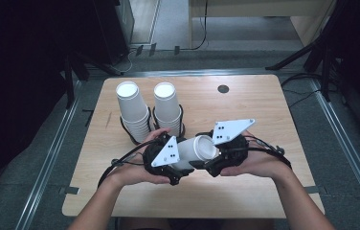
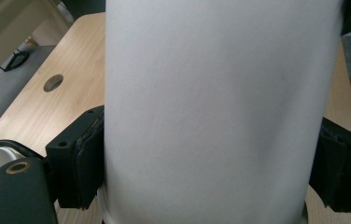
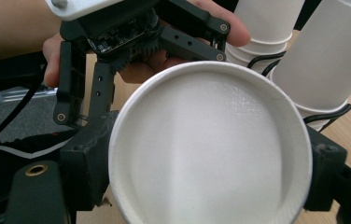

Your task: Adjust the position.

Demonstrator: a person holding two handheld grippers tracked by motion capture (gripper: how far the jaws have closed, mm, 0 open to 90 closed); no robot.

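A light wooden table [image 1: 245, 191] stands on a grey floor [image 1: 20, 191]. Two stacks of upturned white paper cups [image 1: 131, 109] [image 1: 167, 106] stand side by side on its far half. A small round hole [image 1: 223, 88] sits near the far edge.

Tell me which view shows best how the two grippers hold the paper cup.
The high view: the paper cup lies level between the left gripper and right gripper. The left gripper view shows its wall pressed between black jaws; the right gripper view shows its flat round end between jaws.
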